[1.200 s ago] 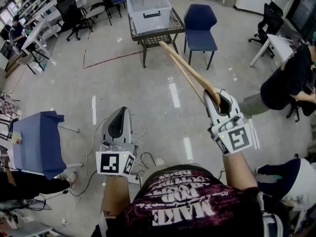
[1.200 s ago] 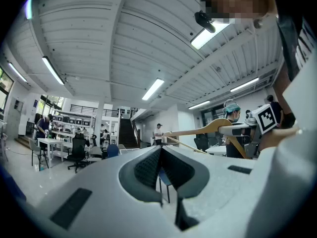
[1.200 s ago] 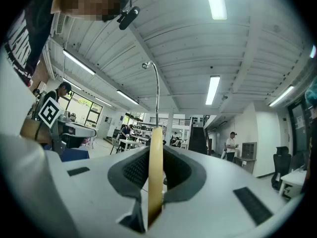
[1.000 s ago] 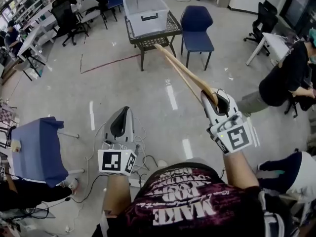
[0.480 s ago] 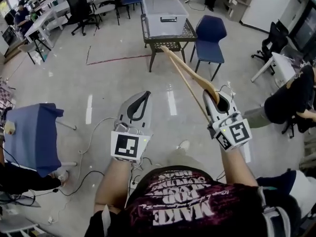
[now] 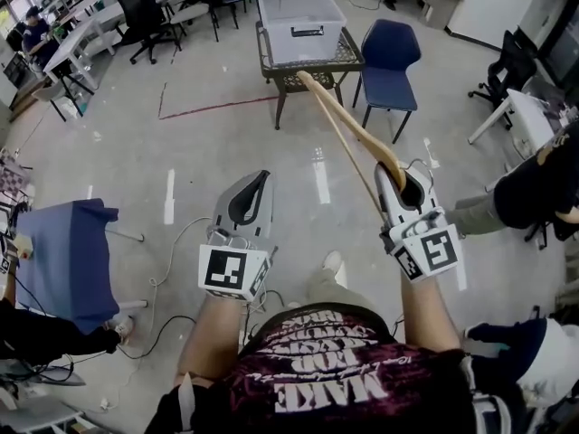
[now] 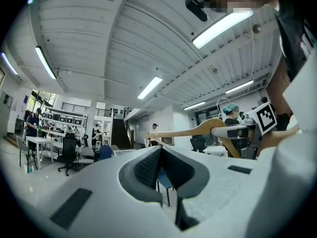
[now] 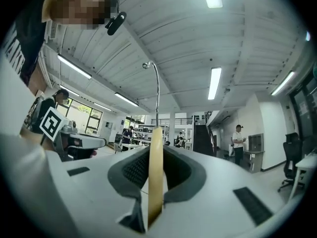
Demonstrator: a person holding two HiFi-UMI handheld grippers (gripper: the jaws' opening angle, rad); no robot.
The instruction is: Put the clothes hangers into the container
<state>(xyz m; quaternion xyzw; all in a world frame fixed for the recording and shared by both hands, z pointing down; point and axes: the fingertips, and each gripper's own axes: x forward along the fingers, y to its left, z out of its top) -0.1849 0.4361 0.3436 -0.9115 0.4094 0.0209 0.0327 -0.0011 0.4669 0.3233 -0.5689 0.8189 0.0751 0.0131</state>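
Observation:
A wooden clothes hanger [image 6: 348, 134] with a metal hook sticks out forward from my right gripper [image 6: 398, 172], which is shut on it near the hook end. In the right gripper view the hanger's edge [image 8: 155, 172] stands upright between the pads and the wire hook curves above. The hanger's far tip points toward a clear plastic container [image 6: 298, 12] on a black mesh table [image 6: 338, 61] ahead. My left gripper [image 6: 261, 177] is held level at the left, shut with nothing in it. The left gripper view shows the hanger [image 7: 198, 130] from the side.
A blue chair [image 6: 389, 48] stands right of the table. A blue cloth-covered stand [image 6: 68, 260] is at the left. A seated person [image 6: 534, 183] is at the right. Cables [image 6: 172, 260] lie on the floor near my feet. Desks and office chairs [image 6: 145, 12] fill the far left.
The table and container have shifted right in the head view. My left gripper has risen and moved a little right. The right gripper keeps the hanger pointed ahead.

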